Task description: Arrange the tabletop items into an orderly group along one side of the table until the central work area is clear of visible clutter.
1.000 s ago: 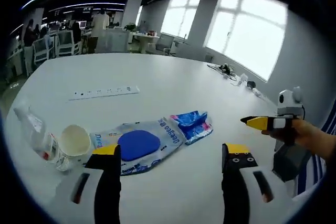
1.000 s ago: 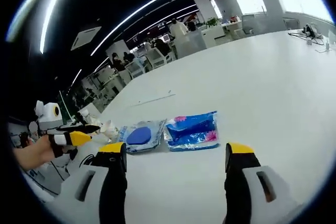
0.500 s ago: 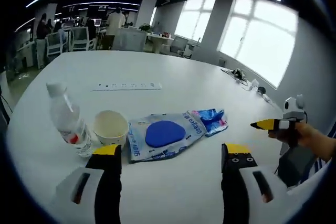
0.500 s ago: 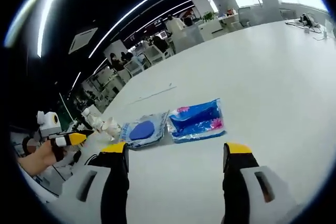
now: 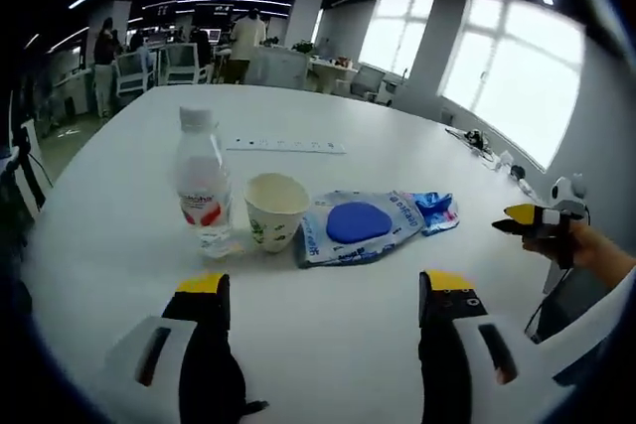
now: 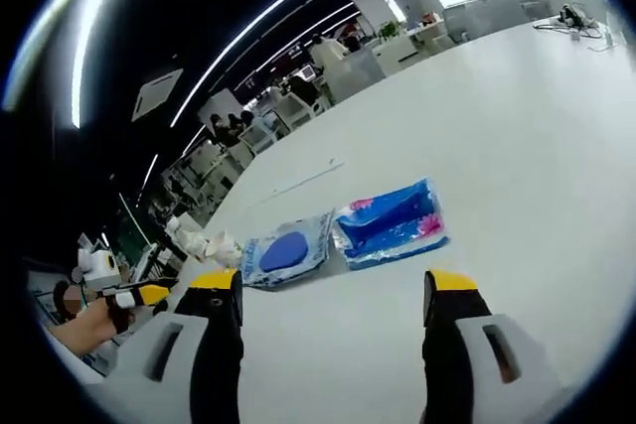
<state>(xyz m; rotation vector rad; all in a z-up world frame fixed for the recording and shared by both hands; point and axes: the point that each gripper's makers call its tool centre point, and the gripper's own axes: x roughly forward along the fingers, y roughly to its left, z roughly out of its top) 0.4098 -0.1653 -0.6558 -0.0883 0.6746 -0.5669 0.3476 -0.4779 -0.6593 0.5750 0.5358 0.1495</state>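
A clear water bottle (image 5: 202, 191) with a red label stands on the white table (image 5: 328, 364), with a paper cup (image 5: 273, 211) just to its right. Beside the cup lies a flat packet with a blue circle (image 5: 363, 225), and a blue and pink packet (image 5: 437, 211) lies beyond that. My left gripper (image 5: 323, 295) is open and empty, short of these items. My right gripper (image 6: 328, 290) is also open and empty, facing the blue-circle packet (image 6: 286, 250) and the blue and pink packet (image 6: 393, 225). The cup and bottle (image 6: 209, 243) show small at the left there.
A white power strip (image 5: 288, 146) lies farther back on the table, also seen as a thin power strip (image 6: 303, 181). A hand holds the right gripper (image 5: 532, 220) at the table's right edge. Cables (image 5: 482, 141) lie near the windows. Chairs and people fill the office behind.
The left gripper's view has swung so the bottle and cup now stand fully in sight. The right view has shifted slightly. The items themselves have not moved.
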